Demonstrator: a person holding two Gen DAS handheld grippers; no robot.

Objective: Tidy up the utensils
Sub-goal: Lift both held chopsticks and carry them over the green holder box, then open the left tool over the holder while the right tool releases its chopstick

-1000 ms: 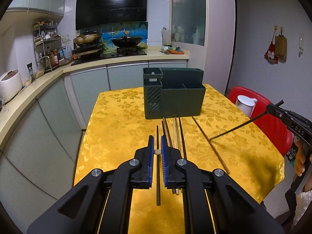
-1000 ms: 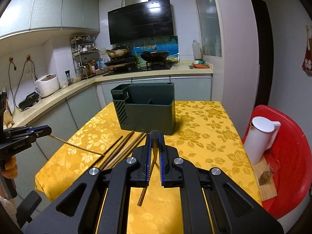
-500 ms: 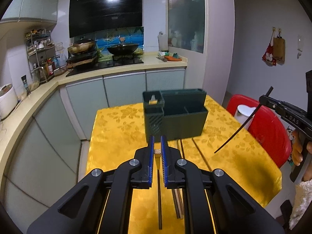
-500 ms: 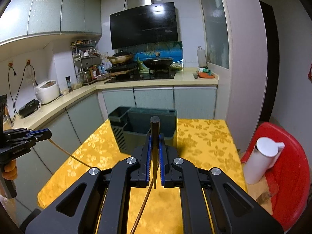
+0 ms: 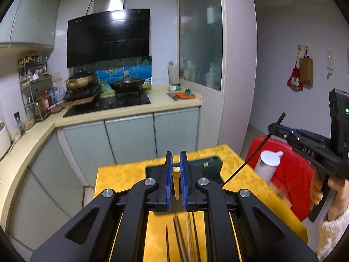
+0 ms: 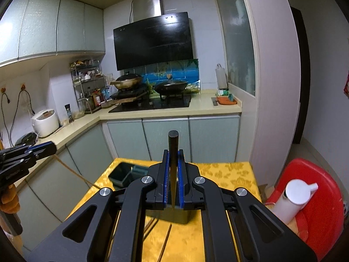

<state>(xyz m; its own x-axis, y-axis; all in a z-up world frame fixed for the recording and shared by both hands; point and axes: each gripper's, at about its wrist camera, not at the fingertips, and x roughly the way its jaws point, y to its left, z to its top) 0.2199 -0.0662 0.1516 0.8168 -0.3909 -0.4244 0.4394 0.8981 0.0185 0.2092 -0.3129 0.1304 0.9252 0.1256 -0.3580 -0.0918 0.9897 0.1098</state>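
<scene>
Dark tapered chopstick (image 6: 173, 152) between fingers (image 6: 180, 174)

L gripper (image 5: 176, 181) clamped shut, R gripper (image 6: 173, 181) likewise, both tilted slightly down, prob.

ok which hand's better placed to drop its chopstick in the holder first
Probably right: the right gripper holds its dark chopstick steeply, tip beside the holder. The left gripper holds its tan chopstick flatter.

Home kitchen, range hood (image 6: 152, 41), wok (image 6: 171, 86), cabinets (image 6: 50, 24)
</scene>
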